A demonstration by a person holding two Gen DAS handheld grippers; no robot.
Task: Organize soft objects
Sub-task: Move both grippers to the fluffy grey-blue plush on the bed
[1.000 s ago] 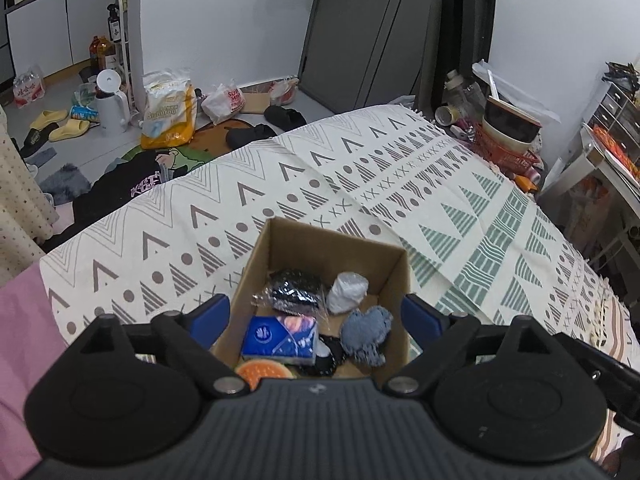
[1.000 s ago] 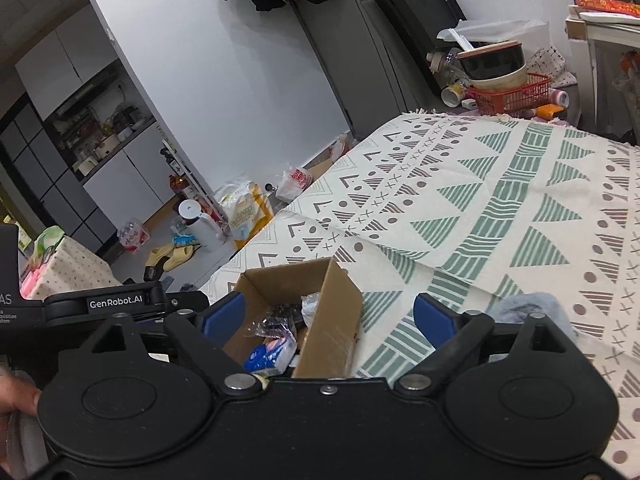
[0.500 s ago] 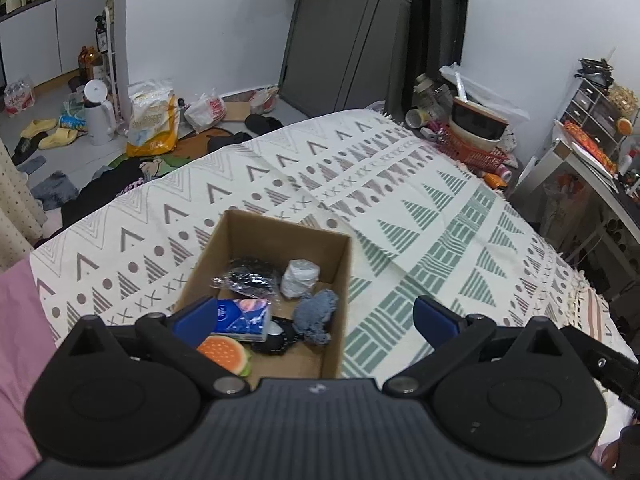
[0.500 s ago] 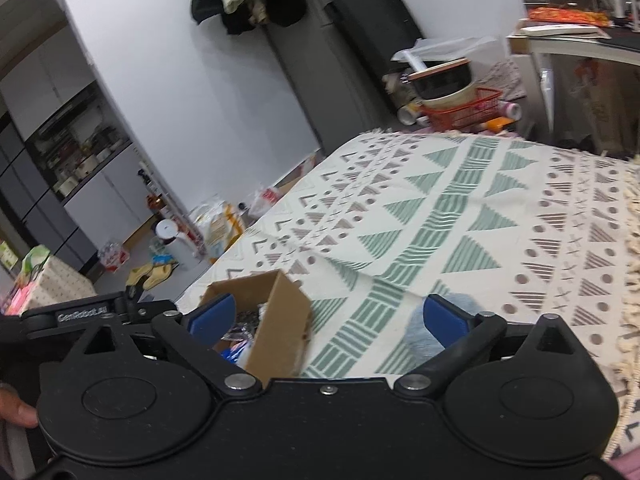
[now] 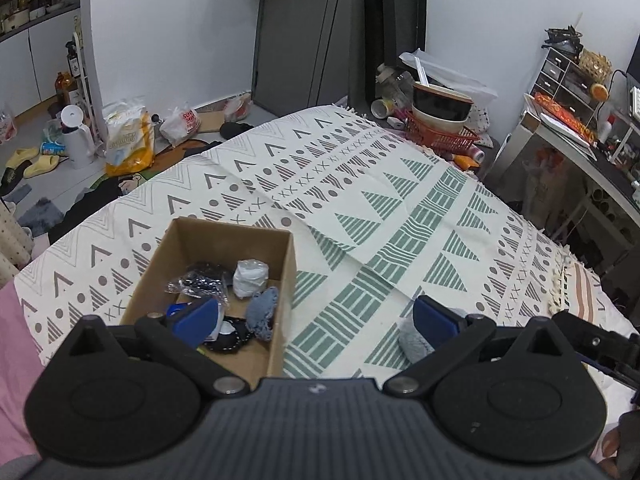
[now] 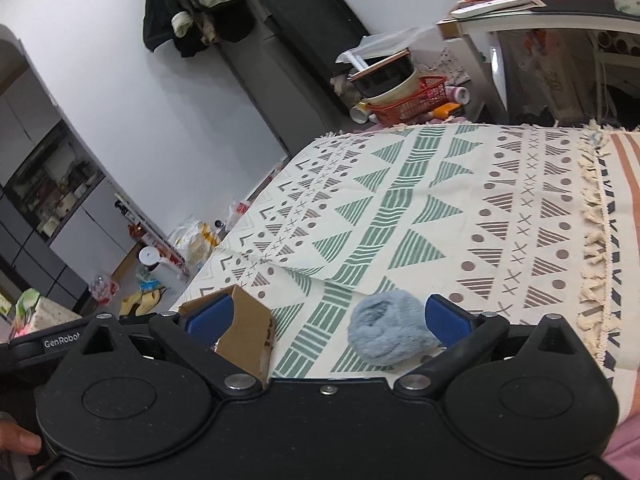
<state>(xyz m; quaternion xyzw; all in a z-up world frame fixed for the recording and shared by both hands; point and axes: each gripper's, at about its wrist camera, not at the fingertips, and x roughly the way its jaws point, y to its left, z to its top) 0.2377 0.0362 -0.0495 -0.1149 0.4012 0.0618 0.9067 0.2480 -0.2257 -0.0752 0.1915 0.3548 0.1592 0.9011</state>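
1 fluffy blue ball lies beside the cardboard box.

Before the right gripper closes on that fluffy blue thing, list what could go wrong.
1. The fluffy blue ball sits against the right gripper's right finger, off centre; closing could nudge it aside rather than pinch it.
2. The cardboard box stands beside the left finger; a sweep could knock it.
3. The patterned cloth already has a fold and could bunch up.

Box matt brown cardboard; sock fluffy blue-grey cloth; tablecloth woven, printed cloth.
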